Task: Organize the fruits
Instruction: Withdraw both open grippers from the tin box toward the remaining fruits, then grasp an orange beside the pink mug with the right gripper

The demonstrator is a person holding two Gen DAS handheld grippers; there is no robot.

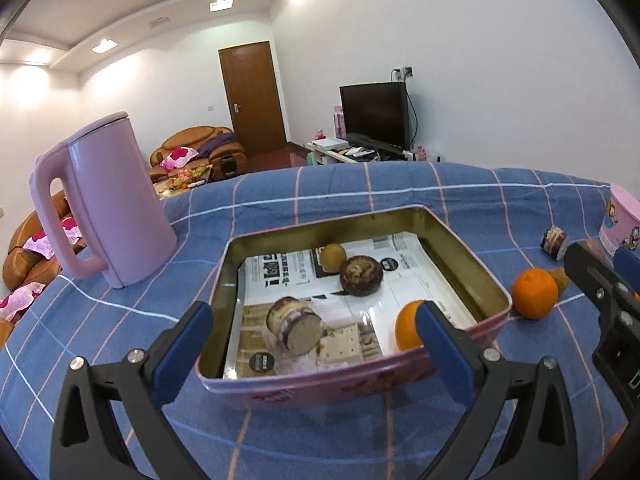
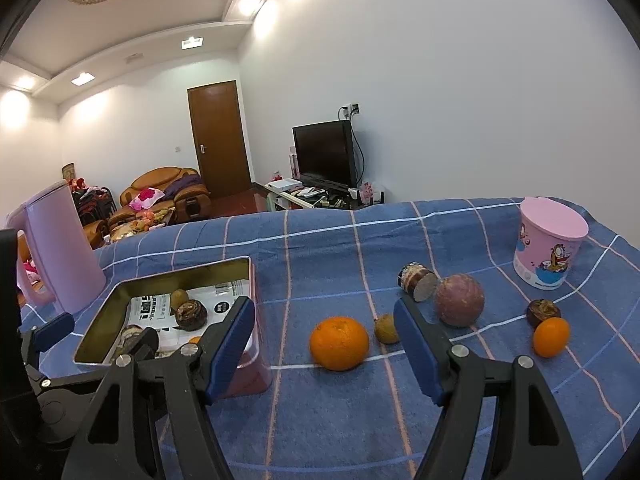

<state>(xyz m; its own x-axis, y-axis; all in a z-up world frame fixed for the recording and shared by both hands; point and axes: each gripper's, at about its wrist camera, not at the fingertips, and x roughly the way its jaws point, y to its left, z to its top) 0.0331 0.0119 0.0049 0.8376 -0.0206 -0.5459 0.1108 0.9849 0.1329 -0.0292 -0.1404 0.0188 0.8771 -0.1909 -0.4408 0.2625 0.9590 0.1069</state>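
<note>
A pink tin box (image 1: 460, 240) lined with newspaper holds a kiwi (image 1: 333, 257), a dark round fruit (image 1: 361, 275), a cut dark cylinder piece (image 1: 295, 325) and an orange (image 1: 408, 326). My left gripper (image 1: 316, 354) is open and empty over the tin's near edge. My right gripper (image 2: 324, 346) is open and empty, hovering just before an orange (image 2: 339, 343) on the cloth. A kiwi (image 2: 385, 329), a purple round fruit (image 2: 459, 300), a cut cylinder piece (image 2: 417, 281), a dark fruit (image 2: 543, 312) and a small orange (image 2: 551, 337) lie beyond. The tin (image 2: 250, 280) sits left.
A pink kettle (image 1: 108, 204) stands left of the tin on the blue checked cloth (image 1: 360, 188). A pink cartoon cup (image 2: 548, 242) with lid stands at the far right. The table's far edge drops off towards a sofa and a television.
</note>
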